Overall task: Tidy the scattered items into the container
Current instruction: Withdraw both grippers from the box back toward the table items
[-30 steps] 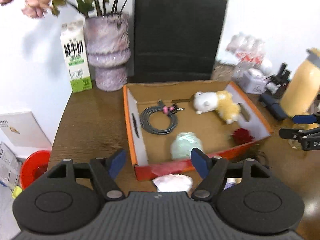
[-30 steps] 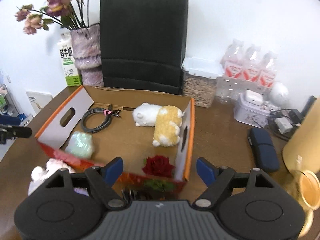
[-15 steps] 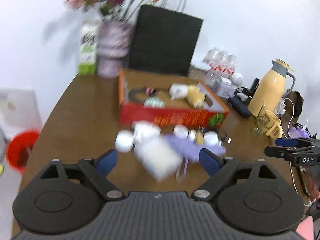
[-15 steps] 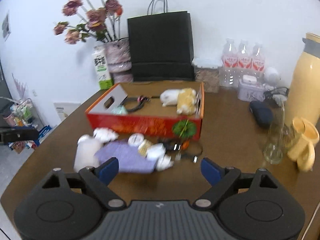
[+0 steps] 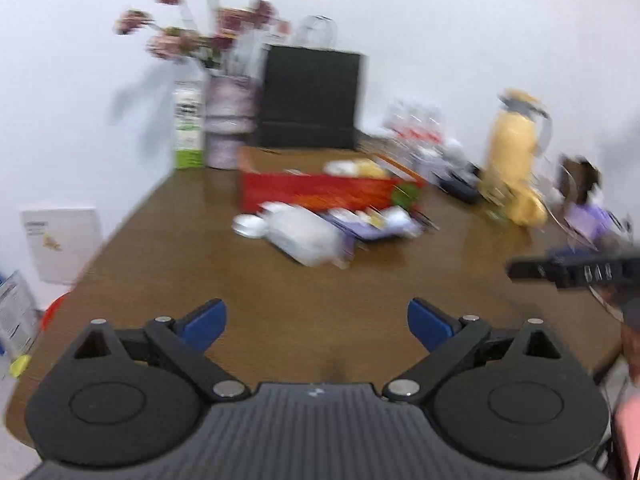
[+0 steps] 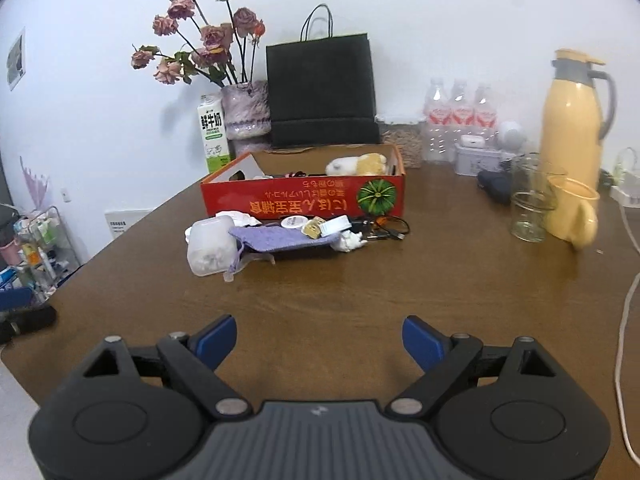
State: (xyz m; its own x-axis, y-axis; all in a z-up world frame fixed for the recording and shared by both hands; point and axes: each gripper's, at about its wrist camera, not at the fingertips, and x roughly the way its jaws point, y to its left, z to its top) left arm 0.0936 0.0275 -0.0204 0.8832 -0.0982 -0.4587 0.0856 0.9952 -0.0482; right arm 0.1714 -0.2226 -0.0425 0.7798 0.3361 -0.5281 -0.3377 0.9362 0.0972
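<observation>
A red cardboard box (image 6: pixel 304 196) stands mid-table with a plush toy (image 6: pixel 356 165) inside. In front of it lie a clear plastic tub (image 6: pixel 210 246), a purple pouch (image 6: pixel 280 237), a white round lid (image 6: pixel 294 222), a crumpled tissue (image 6: pixel 350 240) and a black cable (image 6: pixel 384 227). My right gripper (image 6: pixel 318 338) is open and holds nothing, well short of the items. The left wrist view is blurred; it shows the box (image 5: pixel 320 194) and tub (image 5: pixel 304 238) far ahead. My left gripper (image 5: pixel 316 320) has its jaws opening with nothing between them.
At the back stand a vase of flowers (image 6: pixel 244 116), a milk carton (image 6: pixel 214 138), a black paper bag (image 6: pixel 320 96) and water bottles (image 6: pixel 460 120). A yellow thermos (image 6: pixel 572 136), mug (image 6: pixel 576 216) and glass jar (image 6: pixel 530 212) are on the right; a white cord (image 6: pixel 624 320) runs along the edge.
Both grippers have drawn back from over the box towards the table's near edge and sunk a little. The scattered items came into view, and both pairs of jaws stand wider.
</observation>
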